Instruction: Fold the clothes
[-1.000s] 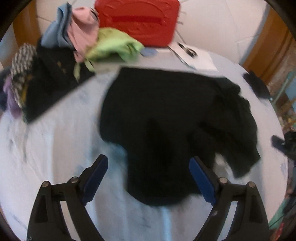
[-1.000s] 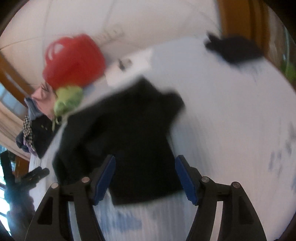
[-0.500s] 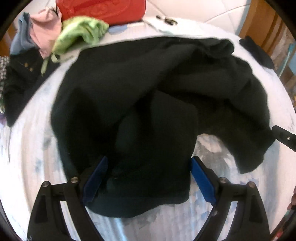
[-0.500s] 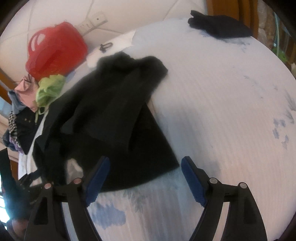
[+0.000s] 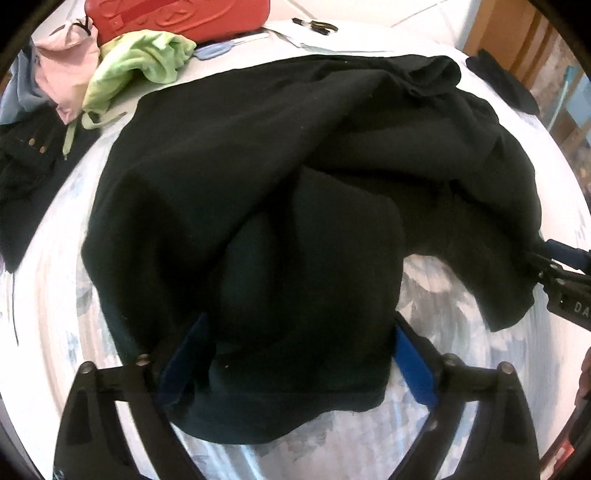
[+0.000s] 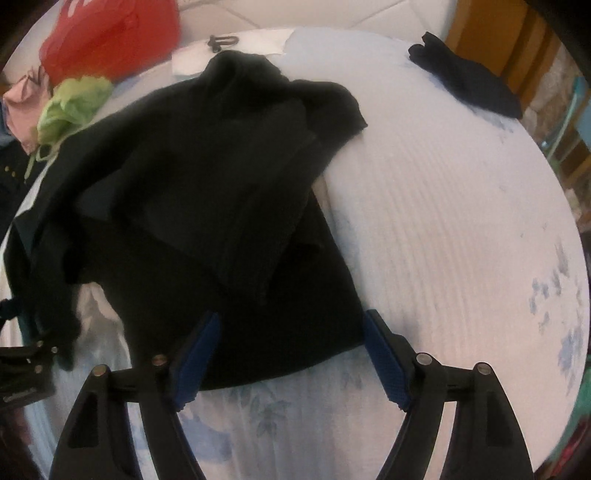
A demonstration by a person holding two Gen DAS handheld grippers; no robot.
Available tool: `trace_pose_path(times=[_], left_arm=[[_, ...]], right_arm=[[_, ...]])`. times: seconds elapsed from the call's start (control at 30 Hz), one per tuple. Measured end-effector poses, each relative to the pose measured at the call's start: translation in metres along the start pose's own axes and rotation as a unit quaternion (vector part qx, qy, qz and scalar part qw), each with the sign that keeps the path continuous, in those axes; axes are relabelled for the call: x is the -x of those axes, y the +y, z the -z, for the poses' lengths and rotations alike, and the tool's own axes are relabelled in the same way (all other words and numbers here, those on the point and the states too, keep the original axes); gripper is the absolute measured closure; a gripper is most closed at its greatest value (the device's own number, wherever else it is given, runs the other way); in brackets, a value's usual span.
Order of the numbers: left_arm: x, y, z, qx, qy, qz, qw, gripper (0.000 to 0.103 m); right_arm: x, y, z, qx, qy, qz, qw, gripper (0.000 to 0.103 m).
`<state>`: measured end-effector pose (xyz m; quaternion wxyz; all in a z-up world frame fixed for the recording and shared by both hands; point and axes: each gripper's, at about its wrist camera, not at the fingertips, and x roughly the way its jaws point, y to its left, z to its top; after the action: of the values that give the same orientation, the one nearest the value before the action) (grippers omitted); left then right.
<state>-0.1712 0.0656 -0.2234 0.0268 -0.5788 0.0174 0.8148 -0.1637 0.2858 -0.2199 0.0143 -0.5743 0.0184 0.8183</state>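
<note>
A black sweater (image 5: 258, 177) lies crumpled on a pale blue bedsheet (image 5: 51, 295); it also shows in the right wrist view (image 6: 207, 206). My left gripper (image 5: 295, 354) is open, its blue pads either side of the sweater's near hem, with cloth lying between them. My right gripper (image 6: 291, 350) is open at the sweater's other near edge, cloth between its pads too. The right gripper's tip (image 5: 561, 258) shows at the right edge of the left wrist view, by a sleeve end.
A pile of clothes lies at the far left: a green garment (image 5: 136, 62), a pink one (image 5: 62, 74) and a dark one (image 5: 26, 158). A red case (image 5: 177, 18) stands behind. Scissors on white paper (image 5: 317, 26) and a dark cloth (image 6: 465, 85) lie far right.
Both grippers have moved forward and down to the sweater. Its near edges now lie between the open pads of each gripper.
</note>
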Motion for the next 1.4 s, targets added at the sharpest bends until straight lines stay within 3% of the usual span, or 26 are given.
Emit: trace_pose_path(times=[0.03, 0.07, 0.17, 0.23, 0.27, 0.3, 0.33, 0.37, 0.4, 0.5, 0.67, 0.83, 0.97, 1.2, 1.3, 1.33, 1.37, 1.4], left_arm=[[0.003, 0.002, 0.000, 0.001, -0.003, -0.001, 1.0000, 0.037], [0.005, 0.004, 0.001, 0.001, -0.005, -0.001, 1.0000, 0.053], [0.009, 0.008, 0.001, -0.001, -0.010, -0.002, 0.9999, 0.063], [0.011, 0.012, 0.001, 0.001, -0.015, -0.010, 0.9998, 0.081], [0.013, 0.016, 0.000, 0.006, -0.017, -0.017, 0.9997, 0.096], [0.015, 0.020, 0.000, 0.012, -0.019, -0.024, 0.9995, 0.096], [0.017, 0.025, -0.001, 0.017, -0.021, -0.032, 0.9991, 0.096], [0.023, 0.032, -0.001, 0.021, -0.028, -0.034, 0.9988, 0.096], [0.030, 0.041, -0.002, 0.025, -0.037, -0.035, 0.9984, 0.096], [0.060, 0.063, 0.001, 0.026, -0.072, -0.039, 0.9963, 0.096], [0.119, 0.094, 0.025, 0.018, -0.117, -0.015, 0.9929, 0.097], [0.144, 0.105, 0.062, 0.015, -0.097, 0.024, 0.9949, 0.097], [0.135, 0.092, 0.088, -0.014, -0.052, 0.046, 0.9975, 0.097], [0.100, 0.078, 0.124, -0.024, 0.038, 0.081, 0.9956, 0.095], [0.107, 0.083, 0.117, -0.016, 0.033, 0.076, 0.9965, 0.083], [0.113, 0.087, 0.113, -0.010, 0.023, 0.075, 0.9969, 0.081], [0.120, 0.091, 0.110, -0.003, 0.015, 0.078, 0.9969, 0.070], [0.128, 0.098, 0.106, 0.009, 0.003, 0.077, 0.9970, 0.051]], right_arm=[[0.000, 0.000, 0.000, -0.001, 0.000, 0.001, 1.000, 0.024], [0.002, -0.004, 0.002, -0.011, -0.004, -0.011, 1.000, 0.024], [0.008, -0.018, 0.008, -0.044, -0.020, -0.051, 0.998, 0.024], [0.009, -0.024, 0.012, -0.050, -0.029, -0.056, 0.997, 0.024], [0.008, -0.025, 0.013, -0.047, -0.032, -0.054, 0.997, 0.027], [0.009, -0.022, 0.012, -0.034, -0.033, -0.043, 0.998, 0.036], [0.010, -0.019, 0.011, -0.021, -0.033, -0.030, 0.999, 0.070], [0.011, -0.016, 0.009, -0.007, -0.034, -0.018, 0.999, 0.095], [0.012, -0.019, 0.007, -0.014, -0.030, -0.046, 0.998, 0.096], [0.024, -0.034, 0.004, -0.043, -0.037, -0.086, 0.995, 0.096], [0.092, -0.078, 0.013, -0.092, -0.100, -0.170, 0.976, 0.096], [0.161, -0.116, 0.042, -0.103, -0.130, -0.192, 0.967, 0.096], [0.172, -0.134, 0.064, -0.124, -0.094, -0.194, 0.969, 0.096], [0.146, -0.152, 0.132, -0.154, 0.033, -0.173, 0.972, 0.096], [0.134, -0.162, 0.143, -0.160, 0.072, -0.147, 0.973, 0.088], [0.131, -0.165, 0.144, -0.160, 0.079, -0.134, 0.975, 0.078], [0.132, -0.169, 0.142, -0.164, 0.072, -0.114, 0.977, 0.068], [0.134, -0.173, 0.139, -0.168, 0.063, -0.094, 0.979, 0.067]])
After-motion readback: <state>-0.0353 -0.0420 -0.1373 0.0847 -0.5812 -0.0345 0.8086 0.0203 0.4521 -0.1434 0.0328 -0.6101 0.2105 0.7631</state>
